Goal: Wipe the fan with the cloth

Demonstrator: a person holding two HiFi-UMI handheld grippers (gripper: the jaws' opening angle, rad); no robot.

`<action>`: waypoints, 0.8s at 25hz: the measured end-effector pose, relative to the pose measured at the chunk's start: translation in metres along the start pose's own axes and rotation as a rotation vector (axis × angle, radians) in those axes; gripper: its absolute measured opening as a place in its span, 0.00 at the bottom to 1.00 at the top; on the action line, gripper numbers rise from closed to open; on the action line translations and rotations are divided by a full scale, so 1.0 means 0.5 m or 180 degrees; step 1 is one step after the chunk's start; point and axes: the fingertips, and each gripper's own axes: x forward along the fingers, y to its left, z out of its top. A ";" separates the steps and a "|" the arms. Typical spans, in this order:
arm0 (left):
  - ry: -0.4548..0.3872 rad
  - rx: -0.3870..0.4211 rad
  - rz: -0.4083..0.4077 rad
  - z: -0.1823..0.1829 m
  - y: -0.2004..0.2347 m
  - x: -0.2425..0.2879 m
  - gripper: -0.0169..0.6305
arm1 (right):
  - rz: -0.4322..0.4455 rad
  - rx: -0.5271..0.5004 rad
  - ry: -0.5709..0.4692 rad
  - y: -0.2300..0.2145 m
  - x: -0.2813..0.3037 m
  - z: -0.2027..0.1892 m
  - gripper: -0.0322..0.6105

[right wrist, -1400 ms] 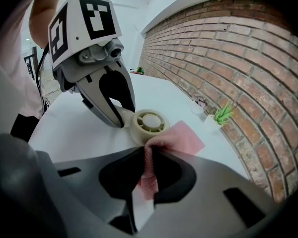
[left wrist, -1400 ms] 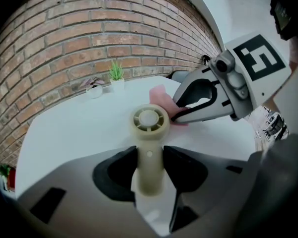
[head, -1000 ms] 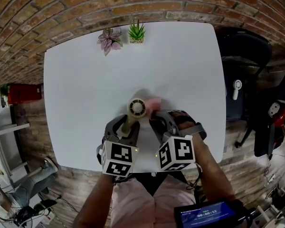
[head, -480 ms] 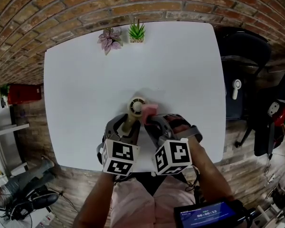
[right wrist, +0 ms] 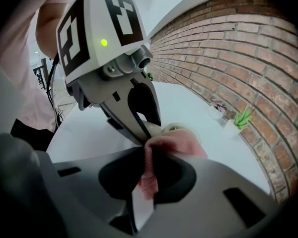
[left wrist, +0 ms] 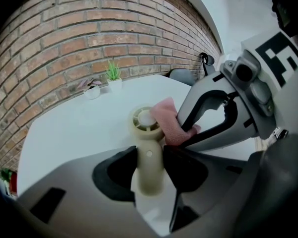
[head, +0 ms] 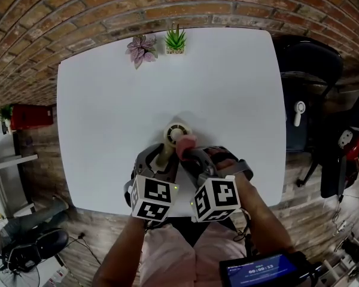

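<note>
Brick wall [head: 78, 17] curves round the far side of the scene, well beyond the fan. Below it lies a broad white square bench [head: 107, 100], on whose near half the fan sits, about midway across. A black office chair [head: 308, 64] stands off the bench, well to the right of the fan.

Just on the near side of the fan, the person's two forearms reach in, each carrying a grey claw topped by a marker cube. The left claw [head: 160, 159] [left wrist: 148, 165] points steeply down and is clenched on the fan's handle, with a black pad pressed to either side of it. The right claw [head: 197, 154] [right wrist: 151, 170] sits close beside it, to the fan's right, and is clenched on the cloth, a fold of which is pinched between its pads.

The cream plastic hand-held fan [head: 175, 133] [left wrist: 148, 148] has a round grilled head that faces upward and a straight handle running back toward the person. The pink terry cloth [head: 186, 143] [left wrist: 168, 123] [right wrist: 176, 145] is bunched against the near right rim of the fan's head, touching it.

Far beyond the fan, at the bench's back edge, stand a spiky green plant in a small white pot [head: 175, 40] and, just left of it, a purple-leaved plant [head: 141, 48].
</note>
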 end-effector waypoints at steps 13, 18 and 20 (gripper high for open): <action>-0.0012 -0.0065 -0.0046 0.000 -0.001 0.001 0.30 | 0.0113 -0.0001 0.0082 0.012 -0.006 -0.033 0.12; -0.0003 -0.0026 -0.0035 0.001 -0.001 -0.001 0.30 | 0.0173 -0.0022 0.0048 0.020 0.007 -0.024 0.12; 0.0007 -0.0024 -0.0039 0.000 -0.002 -0.001 0.30 | 0.0174 -0.0029 0.0038 0.020 0.013 -0.022 0.12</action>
